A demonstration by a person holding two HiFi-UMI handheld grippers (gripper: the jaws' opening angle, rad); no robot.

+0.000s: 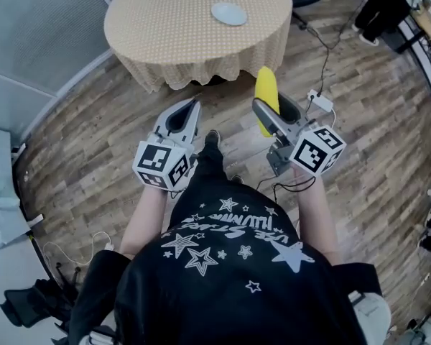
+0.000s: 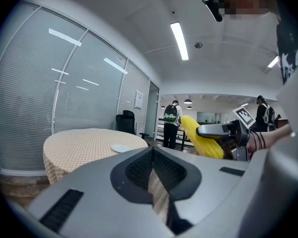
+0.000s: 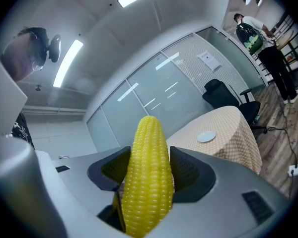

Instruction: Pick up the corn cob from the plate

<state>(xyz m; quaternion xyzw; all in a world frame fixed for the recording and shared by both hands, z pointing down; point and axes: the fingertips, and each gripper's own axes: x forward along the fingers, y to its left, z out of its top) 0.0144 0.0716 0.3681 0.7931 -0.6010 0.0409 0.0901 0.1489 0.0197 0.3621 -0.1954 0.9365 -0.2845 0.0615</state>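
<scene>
Seen from the head camera, the right claw (image 1: 273, 113) covers the lower end of the corn cob (image 1: 266, 92), so the grip itself is hard to judge there. The right gripper view settles it: 2 pads press the cob's sides, its tip jutting past them and its base cut off at the frame's bottom edge. The cob is held over the floor, well apart from the plate (image 1: 229, 13) on the round tabletop (image 1: 172, 27). The left gripper view shows the left claw (image 2: 153, 157) closed on nothing.
</scene>
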